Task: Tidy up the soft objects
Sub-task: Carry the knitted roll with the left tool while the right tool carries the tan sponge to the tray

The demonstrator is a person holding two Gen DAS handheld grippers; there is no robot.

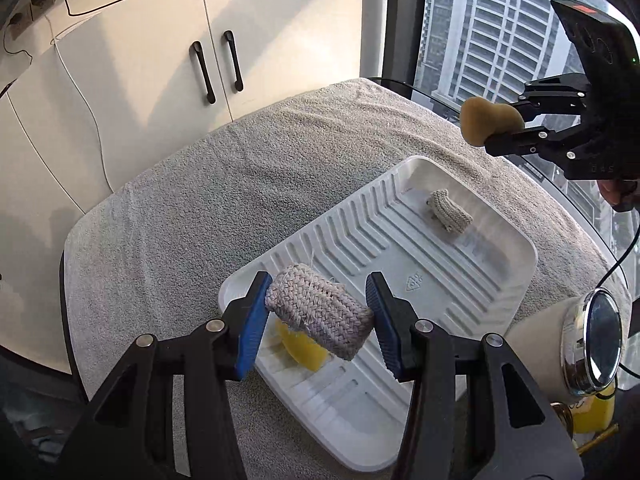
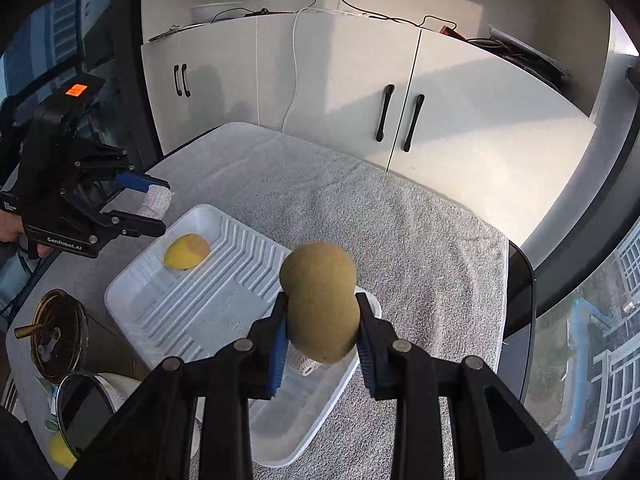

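Observation:
My left gripper [image 1: 318,314] is shut on a grey woven roll [image 1: 316,316], held above the near end of the white ribbed tray [image 1: 460,280]. A yellow soft piece [image 1: 304,350] lies in the tray under the roll. A smaller knitted beige roll [image 1: 450,211] rests at the tray's far end. My right gripper [image 2: 322,334] is shut on a tan pear-shaped sponge [image 2: 320,296], above the tray's [image 2: 192,308] near corner. From the left wrist view the right gripper [image 1: 502,126] and sponge [image 1: 486,120] hang at the upper right. The left gripper [image 2: 154,210] shows at the left in the right wrist view.
A grey towel [image 1: 240,184] covers the table. White cabinets [image 2: 320,92] stand behind it and a window runs along one side. A cup with a straw [image 2: 56,336] and a round mirror [image 1: 600,336] sit off the towel by the tray. A yellow piece [image 2: 186,256] lies in the tray.

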